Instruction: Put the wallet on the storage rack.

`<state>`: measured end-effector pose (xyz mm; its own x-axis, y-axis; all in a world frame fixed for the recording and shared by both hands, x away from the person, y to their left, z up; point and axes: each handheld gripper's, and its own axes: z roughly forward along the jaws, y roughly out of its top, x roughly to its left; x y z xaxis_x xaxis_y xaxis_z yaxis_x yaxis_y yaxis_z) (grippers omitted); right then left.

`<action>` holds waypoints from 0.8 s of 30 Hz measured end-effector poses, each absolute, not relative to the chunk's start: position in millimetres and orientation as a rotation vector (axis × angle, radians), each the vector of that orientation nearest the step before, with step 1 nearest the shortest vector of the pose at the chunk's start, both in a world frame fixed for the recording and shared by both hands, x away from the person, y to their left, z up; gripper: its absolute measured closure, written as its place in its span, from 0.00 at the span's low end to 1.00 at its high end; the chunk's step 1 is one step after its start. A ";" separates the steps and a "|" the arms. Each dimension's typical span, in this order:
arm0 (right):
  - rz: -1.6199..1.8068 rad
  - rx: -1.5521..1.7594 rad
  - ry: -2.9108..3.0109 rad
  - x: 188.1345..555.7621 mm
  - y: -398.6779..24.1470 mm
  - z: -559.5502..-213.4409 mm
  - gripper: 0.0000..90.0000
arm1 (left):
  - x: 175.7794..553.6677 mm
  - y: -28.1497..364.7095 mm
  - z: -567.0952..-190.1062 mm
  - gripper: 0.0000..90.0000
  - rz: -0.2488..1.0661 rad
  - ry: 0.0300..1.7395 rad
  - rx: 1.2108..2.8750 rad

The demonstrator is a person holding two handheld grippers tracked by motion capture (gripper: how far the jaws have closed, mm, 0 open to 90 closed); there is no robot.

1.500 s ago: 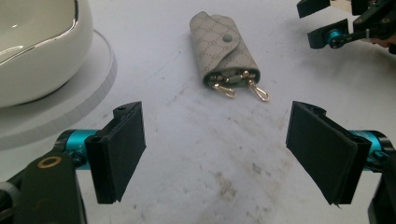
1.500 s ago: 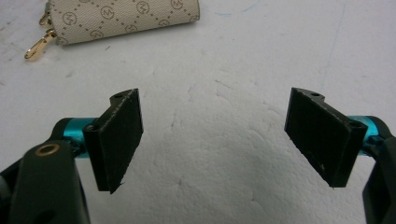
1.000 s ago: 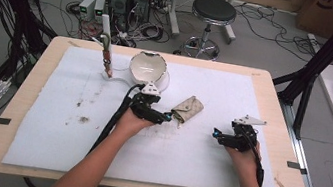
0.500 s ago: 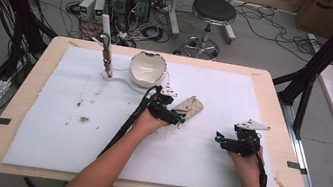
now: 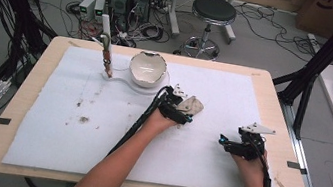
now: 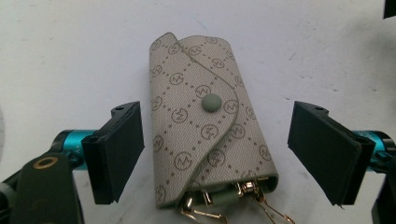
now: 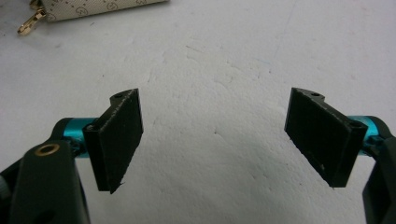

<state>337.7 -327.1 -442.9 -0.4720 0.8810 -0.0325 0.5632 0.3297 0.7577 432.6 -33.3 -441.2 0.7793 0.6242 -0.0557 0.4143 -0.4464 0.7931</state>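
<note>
The left gripper [image 6: 215, 149], jaws spread, straddles the key pouch [image 6: 205, 116] lying flat on the white mat [image 5: 235, 92], at 4 o'clock from the bowl [image 5: 147, 69]. Risk: closing off-centre may pinch the gold clasps [image 6: 247, 198] or skew the pouch. The right gripper [image 7: 217, 142] hovers spread, empty.

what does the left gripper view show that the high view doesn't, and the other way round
The left gripper view gives the key pouch's monogram pattern, round snap and gold clips, lying between the open left tongs without touching them. The high view gives the white bowl, the brush-like tool beside it, the right tongs and the person's forearms. Both share the pouch, the left tongs and the white table cover.
</note>
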 end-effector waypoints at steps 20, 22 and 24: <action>0.974 1.253 2.166 338.8 -323.4 -442.5 0.22 | 434.2 -44.6 -453.5 0.23 0.351 0.789 2.187; 0.972 1.258 2.170 338.8 -323.1 -442.7 0.22 | 433.8 -42.9 -453.3 0.28 0.355 0.793 2.177; 0.972 1.256 2.168 338.6 -323.0 -443.0 0.22 | 433.3 -41.9 -453.0 0.33 0.360 0.788 2.176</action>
<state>338.6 -323.0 -443.0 -0.4842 0.8744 -0.0331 0.5572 0.3372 0.7589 433.3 -41.9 -453.0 0.7678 0.6407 0.0008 0.4204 -0.5048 0.7539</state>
